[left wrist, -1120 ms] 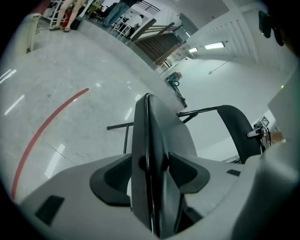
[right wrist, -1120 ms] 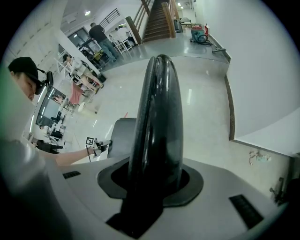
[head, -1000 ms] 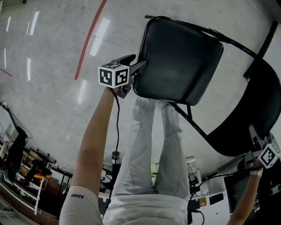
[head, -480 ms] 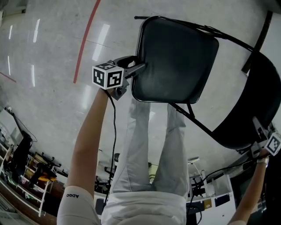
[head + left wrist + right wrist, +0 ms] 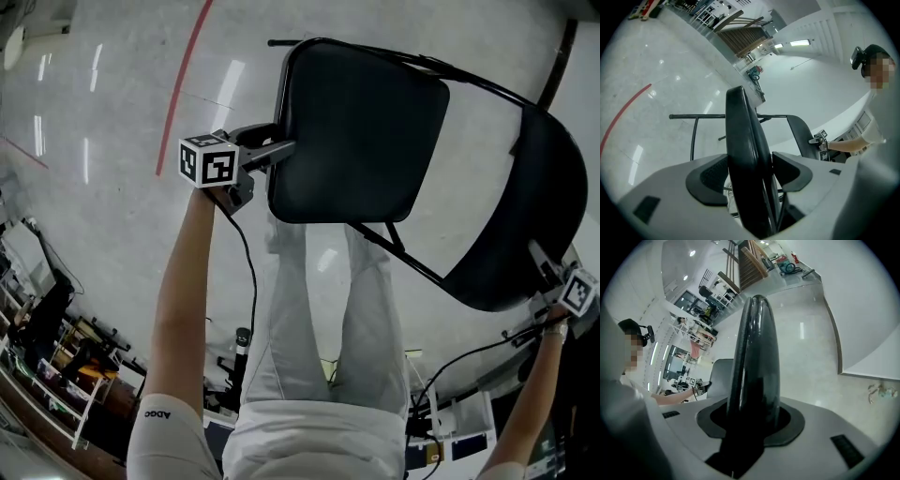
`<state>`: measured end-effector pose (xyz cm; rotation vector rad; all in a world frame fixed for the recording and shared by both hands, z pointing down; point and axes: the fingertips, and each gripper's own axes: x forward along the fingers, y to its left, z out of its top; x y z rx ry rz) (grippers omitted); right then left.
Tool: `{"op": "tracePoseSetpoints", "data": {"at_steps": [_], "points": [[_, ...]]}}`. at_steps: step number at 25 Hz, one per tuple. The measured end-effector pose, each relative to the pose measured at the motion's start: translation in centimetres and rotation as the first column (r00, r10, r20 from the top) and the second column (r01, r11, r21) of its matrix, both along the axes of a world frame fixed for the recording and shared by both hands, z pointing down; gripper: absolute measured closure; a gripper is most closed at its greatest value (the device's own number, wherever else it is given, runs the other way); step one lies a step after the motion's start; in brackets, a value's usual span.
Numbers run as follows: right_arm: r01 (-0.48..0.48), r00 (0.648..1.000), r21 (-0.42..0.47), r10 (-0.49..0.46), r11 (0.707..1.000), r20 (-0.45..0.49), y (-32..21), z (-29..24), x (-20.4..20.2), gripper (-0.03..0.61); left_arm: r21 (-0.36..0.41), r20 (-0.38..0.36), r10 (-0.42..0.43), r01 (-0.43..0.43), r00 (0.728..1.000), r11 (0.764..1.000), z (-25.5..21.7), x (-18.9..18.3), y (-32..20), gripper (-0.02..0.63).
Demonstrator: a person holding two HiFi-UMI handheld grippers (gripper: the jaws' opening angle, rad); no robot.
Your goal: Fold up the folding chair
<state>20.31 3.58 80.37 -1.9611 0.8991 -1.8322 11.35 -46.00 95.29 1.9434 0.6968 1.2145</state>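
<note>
Gripper views only, left fingers [image 5: 708,178] on seat [image 5: 745,154] just opening, right fingers [image 5: 790,420] clamping backrest [image 5: 754,357].

Floor [image 5: 112,84] left of seat [image 5: 356,131]: open, crossed only by painted red line [image 5: 186,84]. Seat, backrest [image 5: 525,216] and frame tubes [image 5: 412,264] block centre and right. Person's legs [image 5: 291,319] fill the space under the seat. Racks [image 5: 56,366] crowd the lower left.

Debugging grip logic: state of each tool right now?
Left tool: clamped on seat, jaws just opening wider.
Right tool: clamped on backrest.
</note>
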Motion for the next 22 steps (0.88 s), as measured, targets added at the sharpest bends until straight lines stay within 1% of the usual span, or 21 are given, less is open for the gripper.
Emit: {"op": "tracePoseSetpoints", "data": {"at_steps": [3, 5, 7, 12, 17, 22], "points": [[0.001, 1.000, 0.028, -0.001, 1.000, 0.009, 1.1, 1.2, 0.4, 0.420, -0.008, 0.009, 0.015, -0.015, 1.000, 1.000, -0.2, 0.4, 0.8, 0.325], [0.001, 1.000, 0.050, -0.002, 0.999, 0.012, 1.4, 1.8, 0.6, 0.417, -0.028, 0.021, 0.017, -0.016, 1.000, 0.999, -0.4, 0.6, 1.4, 0.325], [-0.007, 1.000, 0.054, 0.006, 0.999, 0.018, 1.8, 2.4, 0.8, 0.411, -0.033, 0.029, 0.017, -0.016, 0.999, 0.999, -0.6, 0.8, 2.1, 0.325], [-0.014, 1.000, 0.062, 0.013, 0.998, 0.017, 2.2, 2.6, 1.0, 0.405, 0.000, 0.043, 0.025, -0.025, 0.999, 1.000, -0.9, 1.4, 2.7, 0.327], [-0.014, 1.000, 0.086, 0.013, 0.996, 0.014, 1.5, 2.2, 1.3, 0.405, 0.031, 0.075, 0.000, -0.002, 0.997, 1.000, -1.0, 1.5, 2.4, 0.327], [-0.017, 1.000, 0.056, 0.016, 0.998, 0.017, 1.7, 2.7, 1.1, 0.405, 0.052, 0.109, -0.022, 0.017, 0.994, 0.999, -0.5, 1.2, 2.2, 0.327]]}}
